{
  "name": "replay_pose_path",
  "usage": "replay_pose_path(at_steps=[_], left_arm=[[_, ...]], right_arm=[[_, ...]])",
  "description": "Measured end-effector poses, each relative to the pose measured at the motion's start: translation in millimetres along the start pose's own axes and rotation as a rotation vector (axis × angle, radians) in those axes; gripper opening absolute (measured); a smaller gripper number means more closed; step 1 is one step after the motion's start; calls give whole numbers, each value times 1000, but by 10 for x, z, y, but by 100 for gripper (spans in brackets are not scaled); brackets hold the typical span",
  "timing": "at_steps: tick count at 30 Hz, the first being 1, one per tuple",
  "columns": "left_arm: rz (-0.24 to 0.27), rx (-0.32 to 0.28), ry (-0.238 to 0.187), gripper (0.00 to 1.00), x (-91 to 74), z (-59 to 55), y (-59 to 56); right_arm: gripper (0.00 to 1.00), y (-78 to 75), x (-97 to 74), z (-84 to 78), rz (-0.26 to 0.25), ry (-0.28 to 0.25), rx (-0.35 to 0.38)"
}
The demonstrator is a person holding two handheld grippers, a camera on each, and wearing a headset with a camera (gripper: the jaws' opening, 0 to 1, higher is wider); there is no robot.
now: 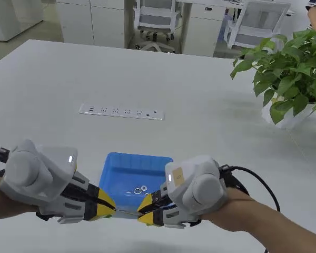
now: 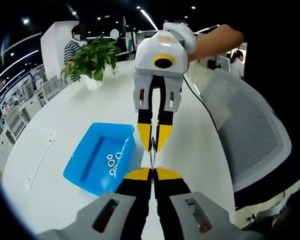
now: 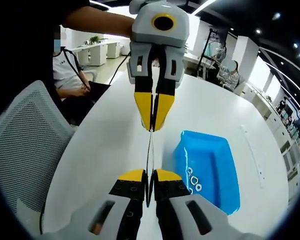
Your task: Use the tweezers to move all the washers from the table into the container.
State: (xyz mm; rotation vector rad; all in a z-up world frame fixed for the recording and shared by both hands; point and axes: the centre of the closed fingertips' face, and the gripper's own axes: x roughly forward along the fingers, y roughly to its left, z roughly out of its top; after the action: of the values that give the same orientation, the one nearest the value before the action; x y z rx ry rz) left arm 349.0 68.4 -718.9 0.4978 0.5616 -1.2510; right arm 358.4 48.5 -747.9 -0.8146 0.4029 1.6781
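At the white tabletop's (image 1: 200,105) near edge, left gripper (image 1: 110,207) and right gripper (image 1: 142,206) face each other — fingers of both pinching thin metal tweezers (image 1: 126,211) between them. Small silver washers (image 1: 139,190) lie in the blue plastic container (image 1: 116,161) just beyond.

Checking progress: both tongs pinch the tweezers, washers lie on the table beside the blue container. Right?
No: the washers lie inside the blue container, per the left gripper view. Left tongs and right tongs do pinch the tweezers.
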Motion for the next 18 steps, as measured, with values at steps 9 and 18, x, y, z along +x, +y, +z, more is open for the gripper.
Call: replay_pose_path(at_steps=[9, 18], left_arm=[[-9, -29, 49, 6, 152, -266, -45], [-24, -43, 92, 6, 260, -466, -72]], right_arm=[[8, 78, 161, -141, 20, 47, 10], [9, 133, 244, -205, 42, 69, 34]])
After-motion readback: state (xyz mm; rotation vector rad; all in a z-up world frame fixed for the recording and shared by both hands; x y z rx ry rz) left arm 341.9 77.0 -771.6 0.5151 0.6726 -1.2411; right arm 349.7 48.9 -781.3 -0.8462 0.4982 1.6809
